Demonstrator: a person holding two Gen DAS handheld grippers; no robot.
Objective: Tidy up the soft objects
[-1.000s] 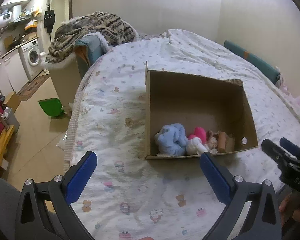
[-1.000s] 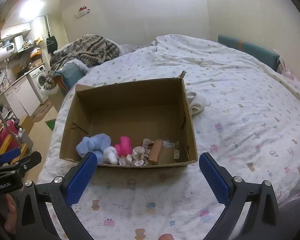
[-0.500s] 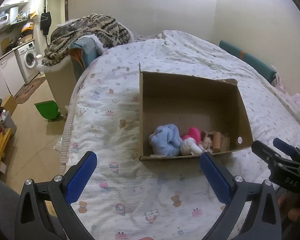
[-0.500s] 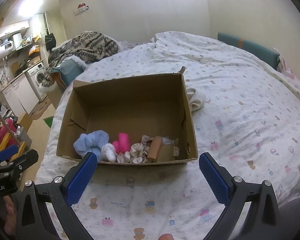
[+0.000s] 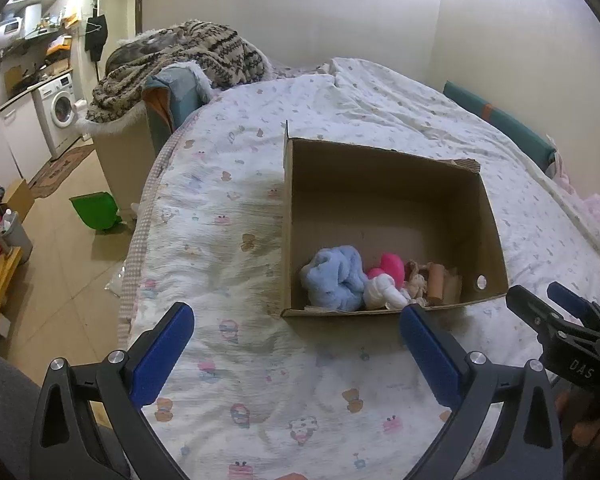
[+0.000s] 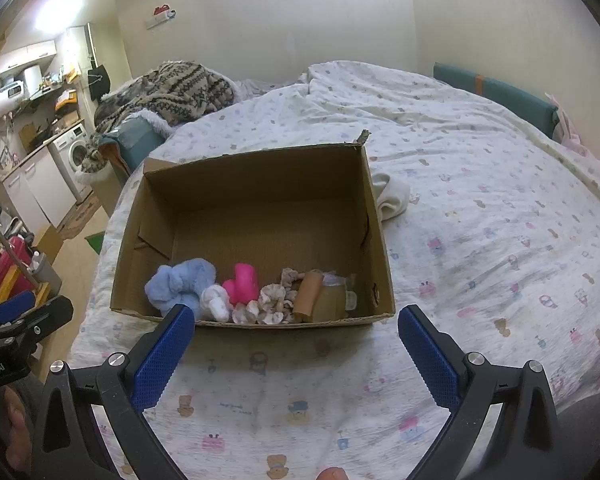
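Note:
An open cardboard box [image 6: 256, 184] stands on the bed [image 6: 480, 216]; it also shows in the left wrist view [image 5: 380, 184]. Along its near wall lie a blue fluffy piece [image 6: 180, 284], a white rolled sock [image 6: 216, 302], a pink piece [image 6: 242, 282], beige scrunchies [image 6: 272, 306] and a brown roll [image 6: 308, 294]. The blue piece [image 5: 334, 278] and pink piece [image 5: 392, 266] show in the left wrist view too. A white cloth [image 6: 390, 196] lies on the bed right of the box. My left gripper [image 5: 296, 330] and right gripper [image 6: 296, 330] are open and empty, in front of the box.
A patterned blanket [image 5: 180, 56] is piled at the bed's far left. A washing machine [image 5: 60, 112] and a green dustpan [image 5: 96, 210] are on the floor side to the left. A teal headboard cushion [image 6: 496, 94] runs along the right wall.
Both grippers have drawn back and lifted slightly from the box, which sits a little farther off. Both stay open and empty.

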